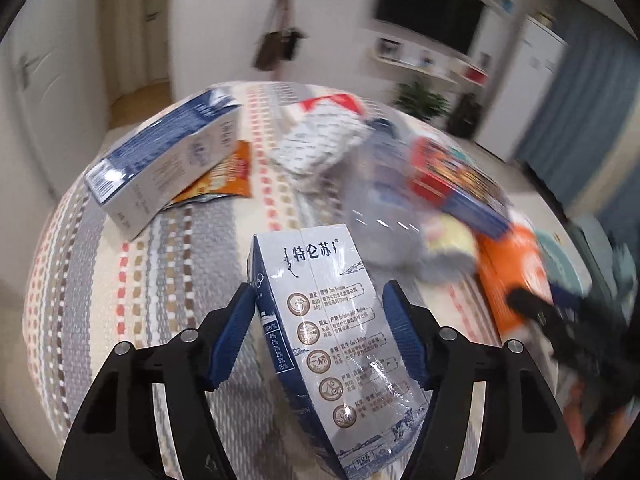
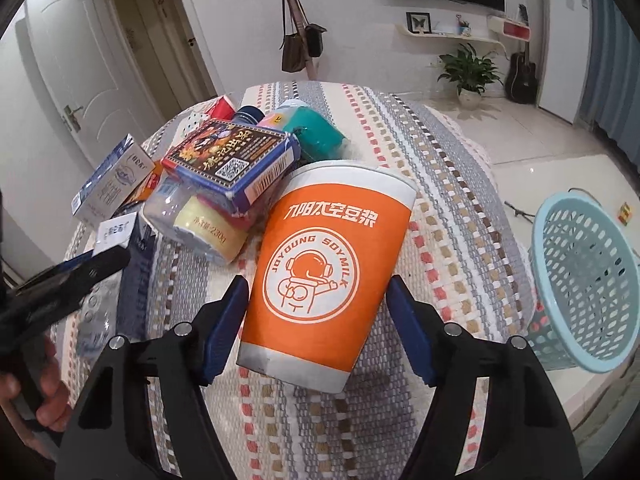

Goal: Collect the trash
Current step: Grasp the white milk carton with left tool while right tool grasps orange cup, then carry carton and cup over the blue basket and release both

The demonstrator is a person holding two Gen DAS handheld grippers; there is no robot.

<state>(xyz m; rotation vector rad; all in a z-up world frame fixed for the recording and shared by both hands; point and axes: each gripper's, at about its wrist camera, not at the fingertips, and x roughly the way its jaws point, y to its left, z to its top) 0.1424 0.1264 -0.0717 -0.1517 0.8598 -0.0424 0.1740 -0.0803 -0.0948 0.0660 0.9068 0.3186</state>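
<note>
The table [image 2: 460, 184], covered in a striped woven cloth, is carrying a loose heap of packaging at its far side, so pickups are being made from the near edge. The light blue mesh basket [image 2: 588, 280] is standing on the floor just beside the table's right side, probably so trash can be dropped straight off the edge. The orange soy-milk cup [image 2: 332, 276] is sitting upright between the right gripper [image 2: 316, 312] pads; the jaws are spread about cup-width, whether they are pressing it I cannot tell. The milk carton [image 1: 332, 332] is tilting between the left gripper [image 1: 320, 332] fingers, left pad touching its edge, right pad looking just clear, so the grip is uncertain. Behind, a dark printed box [image 2: 236, 160] is lying atop a clear bottle [image 2: 192, 216].
</note>
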